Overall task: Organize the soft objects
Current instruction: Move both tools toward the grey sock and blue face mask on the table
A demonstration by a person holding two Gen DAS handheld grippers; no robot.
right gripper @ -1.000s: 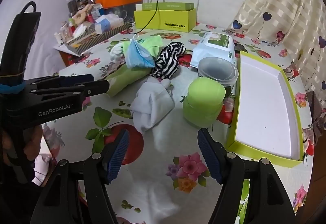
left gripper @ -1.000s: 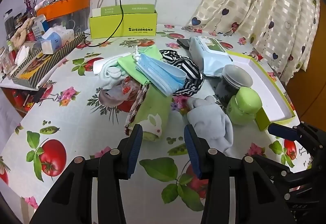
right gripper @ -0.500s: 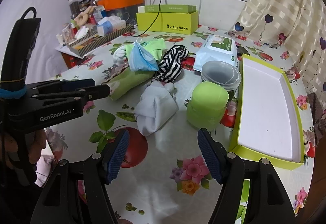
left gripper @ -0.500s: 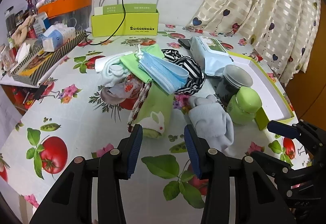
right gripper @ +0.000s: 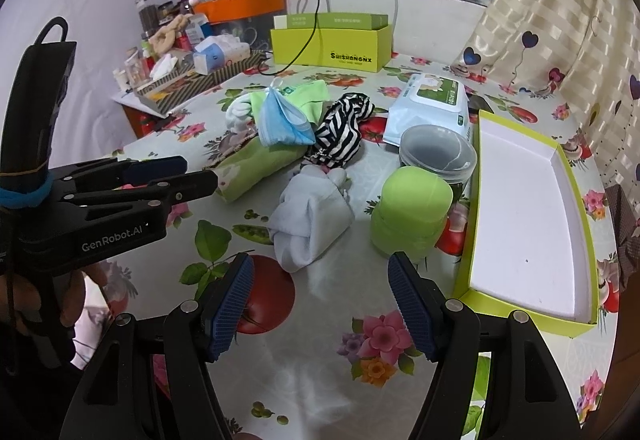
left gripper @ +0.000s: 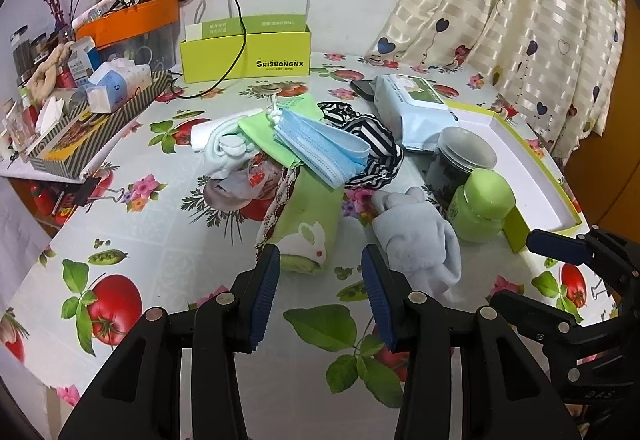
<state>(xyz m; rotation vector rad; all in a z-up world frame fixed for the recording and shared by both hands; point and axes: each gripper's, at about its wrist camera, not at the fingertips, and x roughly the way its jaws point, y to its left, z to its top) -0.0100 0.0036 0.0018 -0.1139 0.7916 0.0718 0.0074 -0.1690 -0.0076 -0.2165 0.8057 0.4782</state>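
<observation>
Both of your claws hang apart over the table with the soft things.

In the left wrist view, your left gripper [left gripper: 318,290] holds its 2 pads apart with nothing between them, just before the rolled green towel [left gripper: 306,224] (it has a white rabbit on it) and the grey sock bundle [left gripper: 416,240]. In the right wrist view, your right gripper [right gripper: 320,304] is wide apart and empty above the flowered tablecloth [right gripper: 340,372]; the sock bundle lies just beyond, beside the green jar [right gripper: 412,212] and the white tray [right gripper: 524,212].
</observation>
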